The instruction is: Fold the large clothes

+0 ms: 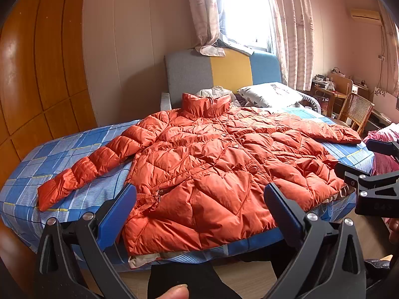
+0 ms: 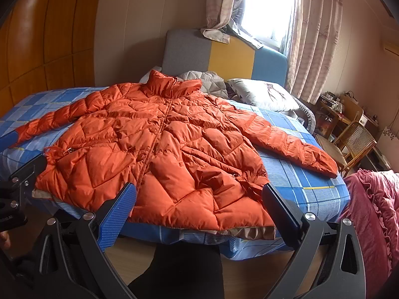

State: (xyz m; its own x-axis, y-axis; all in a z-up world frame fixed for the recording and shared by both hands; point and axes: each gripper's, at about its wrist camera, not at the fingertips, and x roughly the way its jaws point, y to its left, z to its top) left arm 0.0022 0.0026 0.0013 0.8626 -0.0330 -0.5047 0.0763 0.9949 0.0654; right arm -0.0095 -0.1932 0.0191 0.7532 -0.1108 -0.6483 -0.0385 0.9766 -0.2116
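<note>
Bedroom with a blue checked bed (image 1: 74, 147). Spread flat across it, front up, sleeves out to both sides: an orange puffer jacket (image 1: 212, 159). Hovering before its hem, left gripper (image 1: 199, 206) and right gripper (image 2: 199, 206), both jaws wide apart, holding nothing.

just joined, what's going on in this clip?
A person holds a hand-held gripper in each hand at the foot of a bed. An orange puffer jacket lies spread flat on it, front up, both sleeves out to the sides. The left hand-held gripper and right hand-held gripper are both open, short of the hem, touching nothing. No fold has been made.
</note>
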